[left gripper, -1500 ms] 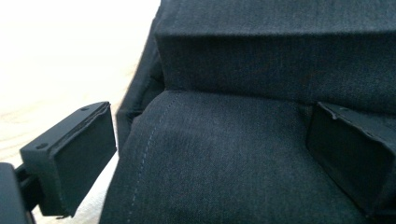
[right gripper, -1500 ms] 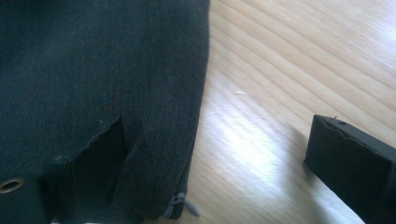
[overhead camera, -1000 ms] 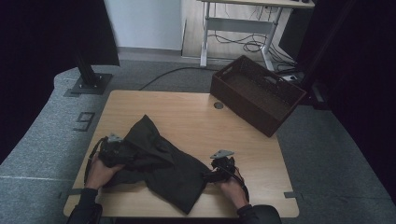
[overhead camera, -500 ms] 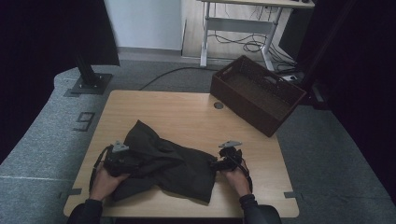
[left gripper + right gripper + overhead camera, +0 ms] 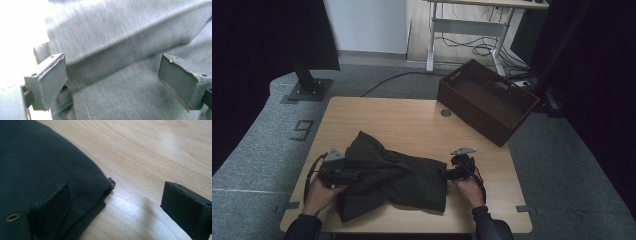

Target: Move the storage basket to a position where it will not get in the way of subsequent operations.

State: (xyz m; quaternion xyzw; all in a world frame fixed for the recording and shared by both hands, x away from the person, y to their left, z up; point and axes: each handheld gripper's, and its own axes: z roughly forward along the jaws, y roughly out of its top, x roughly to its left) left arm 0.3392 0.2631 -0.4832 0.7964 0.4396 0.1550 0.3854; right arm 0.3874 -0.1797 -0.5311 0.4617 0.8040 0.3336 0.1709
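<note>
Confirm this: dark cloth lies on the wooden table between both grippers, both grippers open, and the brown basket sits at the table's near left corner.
Not quite. The brown basket sits at the far right corner of the table, as the high view shows. The rest holds: dark cloth, left gripper and right gripper open.

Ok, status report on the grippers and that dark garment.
Left hand-held gripper open, over garment folds. Right hand-held gripper open at the dark garment corner, nothing clamped. Garment half folded on the table. Brown basket well clear.
</note>
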